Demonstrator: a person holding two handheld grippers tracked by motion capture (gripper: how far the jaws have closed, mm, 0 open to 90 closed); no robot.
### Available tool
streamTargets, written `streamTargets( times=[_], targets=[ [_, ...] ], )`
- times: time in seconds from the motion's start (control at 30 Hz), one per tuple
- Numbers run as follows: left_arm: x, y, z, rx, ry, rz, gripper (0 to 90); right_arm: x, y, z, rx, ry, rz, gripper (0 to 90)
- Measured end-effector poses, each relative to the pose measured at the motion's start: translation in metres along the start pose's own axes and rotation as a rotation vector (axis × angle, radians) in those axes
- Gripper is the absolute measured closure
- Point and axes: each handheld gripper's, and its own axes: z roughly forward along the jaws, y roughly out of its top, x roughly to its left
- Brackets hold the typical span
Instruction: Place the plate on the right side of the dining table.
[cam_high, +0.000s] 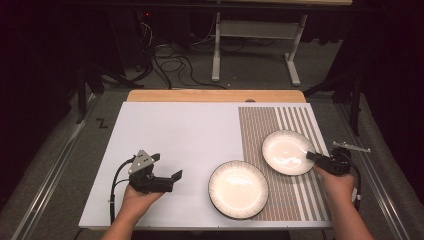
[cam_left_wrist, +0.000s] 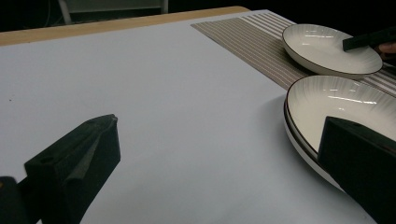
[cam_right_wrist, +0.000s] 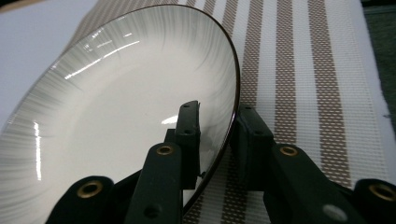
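Two white plates with dark rims and grey ribbed edges lie on the table. The farther plate (cam_high: 285, 150) rests on a brown-striped placemat (cam_high: 270, 120). My right gripper (cam_high: 312, 156) is shut on its right rim, one jaw inside the bowl and one outside (cam_right_wrist: 217, 114). The nearer plate (cam_high: 238, 189) sits half on the mat's left edge, near the table's front. To its left my left gripper (cam_high: 166, 166) hovers open with nothing between its jaws (cam_left_wrist: 219, 163). In the left gripper view the nearer plate (cam_left_wrist: 345, 102) is just beyond the right jaw, with the farther plate (cam_left_wrist: 327, 49) behind it.
A white board (cam_high: 175, 130) covers the table, with a wooden strip (cam_high: 215, 95) along the far edge. Beyond it are a desk frame (cam_high: 255, 45) and cables (cam_high: 170, 62) on the floor. Metal rails (cam_high: 65, 155) run along both sides.
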Motion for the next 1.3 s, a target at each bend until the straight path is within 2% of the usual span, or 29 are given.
streamTargets(
  times=[0.03, 0.17, 0.2, 0.3, 0.33, 0.37, 0.4, 0.47, 0.5, 0.53, 0.6, 0.67, 0.7, 0.73, 0.77, 0.8, 0.87, 0.9, 0.93, 0.97, 1.0, 1.03, 1.13, 1.17, 1.2, 1.23, 1.3],
  targets=[
    [0.0, 0.0, 0.0, -0.001, 0.0, -0.003, 0.1, 0.0, 0.0, 0.0, 0.009, -0.014, -0.018, 75.8],
    [0.003, -0.002, 0.002, 0.013, 0.004, -0.009, 0.1, 0.001, 0.0, -0.002, 0.016, -0.015, -0.027, 73.9],
    [0.003, -0.003, 0.002, 0.017, 0.004, -0.012, 0.1, 0.001, 0.0, -0.005, 0.002, -0.019, -0.035, 70.1],
    [0.006, -0.003, 0.003, 0.027, 0.012, -0.024, 0.1, 0.003, 0.001, -0.011, -0.017, -0.023, -0.037, 68.1],
    [0.007, -0.004, 0.003, 0.035, 0.014, -0.033, 0.3, 0.007, 0.001, -0.018, -0.047, -0.03, -0.064, 66.6],
    [0.008, -0.005, 0.004, 0.039, 0.015, -0.041, 0.3, 0.007, 0.001, -0.018, -0.047, -0.03, -0.064, 66.6],
    [0.009, -0.005, 0.004, 0.043, 0.016, -0.045, 0.4, 0.012, 0.002, -0.025, -0.074, -0.034, -0.096, 62.4],
    [0.011, -0.007, 0.004, 0.055, 0.015, -0.051, 0.4, 0.021, 0.003, -0.031, -0.092, -0.032, -0.135, 57.4],
    [0.011, -0.007, 0.004, 0.055, 0.015, -0.051, 0.4, 0.021, 0.003, -0.031, -0.092, -0.032, -0.135, 57.4],
    [0.011, -0.007, 0.004, 0.051, 0.018, -0.051, 0.4, 0.027, 0.002, -0.033, -0.101, -0.031, -0.152, 55.6],
    [0.012, -0.008, 0.003, 0.038, 0.022, -0.054, 0.9, 0.045, 0.0, -0.037, -0.122, -0.009, -0.215, 51.0],
    [0.013, -0.009, 0.002, 0.034, 0.025, -0.057, 0.9, 0.059, -0.001, -0.039, -0.136, 0.019, -0.239, 49.8],
    [0.013, -0.009, 0.002, 0.028, 0.029, -0.056, 0.9, 0.059, -0.001, -0.039, -0.136, 0.019, -0.239, 49.8],
    [0.013, -0.009, 0.001, 0.028, 0.031, -0.054, 0.9, 0.066, -0.002, -0.04, -0.146, 0.045, -0.259, 48.4],
    [0.013, -0.009, 0.0, 0.025, 0.033, -0.055, 0.9, 0.074, -0.003, -0.04, -0.155, 0.057, -0.28, 47.0],
    [0.013, -0.009, -0.001, 0.018, 0.033, -0.053, 0.9, 0.091, -0.005, -0.041, -0.165, 0.085, -0.308, 43.2],
    [0.012, -0.008, -0.003, 0.023, 0.038, -0.038, 0.7, 0.108, -0.007, -0.042, -0.183, 0.118, -0.323, 38.0],
    [0.012, -0.008, -0.003, 0.023, 0.038, -0.038, 0.4, 0.108, -0.007, -0.042, -0.183, 0.118, -0.323, 38.0],
    [0.011, -0.009, -0.003, 0.021, 0.039, -0.033, 0.2, 0.125, -0.01, -0.042, -0.207, 0.152, -0.341, 32.6],
    [0.011, -0.009, -0.003, 0.024, 0.038, -0.024, 0.2, 0.125, -0.01, -0.042, -0.207, 0.152, -0.341, 32.6],
    [0.01, -0.01, -0.003, 0.027, 0.038, -0.017, 0.2, 0.133, -0.011, -0.042, -0.218, 0.164, -0.354, 29.8],
    [0.009, -0.01, -0.004, 0.026, 0.035, -0.008, 0.2, 0.149, -0.014, -0.042, -0.233, 0.191, -0.368, 21.5],
    [0.005, -0.009, -0.004, 0.015, 0.024, -0.001, 0.1, 0.171, -0.017, -0.042, -0.254, 0.226, -0.386, 3.1],
    [0.005, -0.009, -0.004, 0.015, 0.024, -0.001, 0.1, 0.171, -0.017, -0.042, -0.254, 0.226, -0.386, 3.1],
    [0.004, -0.009, -0.004, 0.021, 0.021, 0.003, 0.1, 0.177, -0.019, -0.042, -0.264, 0.246, -0.389, 0.1],
    [0.002, -0.009, -0.003, 0.029, 0.019, 0.01, 0.1, 0.183, -0.027, -0.04, -0.271, 0.286, -0.402, 0.1],
    [-0.001, -0.011, -0.001, 0.042, 0.015, 0.021, 0.1, 0.184, -0.03, -0.038, -0.252, 0.294, -0.417, 0.1]
  ],
)
